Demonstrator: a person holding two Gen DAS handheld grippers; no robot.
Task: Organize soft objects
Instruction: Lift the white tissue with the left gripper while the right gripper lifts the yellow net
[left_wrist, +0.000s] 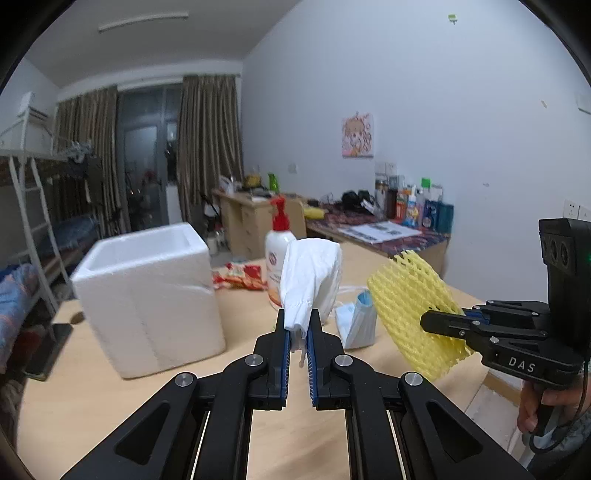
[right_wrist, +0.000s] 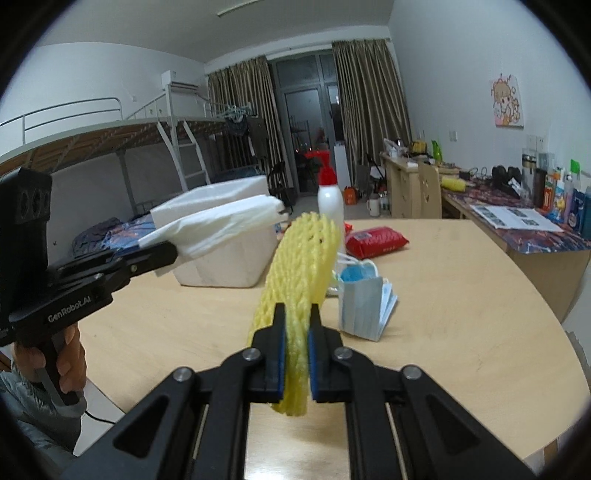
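From the left wrist, the white cloth (left_wrist: 310, 273), pinched narrowly by one corner in the left gripper (left_wrist: 298, 332), could slip short of the foam box (left_wrist: 147, 295) at ten o'clock; from the right wrist, the right gripper (right_wrist: 297, 332) clamps the floppy yellow foam net (right_wrist: 301, 269) above the counter (right_wrist: 461, 314)

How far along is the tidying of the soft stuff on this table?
Nothing looks put away yet. In hand: the left gripper holds a white cloth, the right gripper a yellow foam net, both lifted. Left: the blue face masks on the table; whether the foam box holds anything is hidden.
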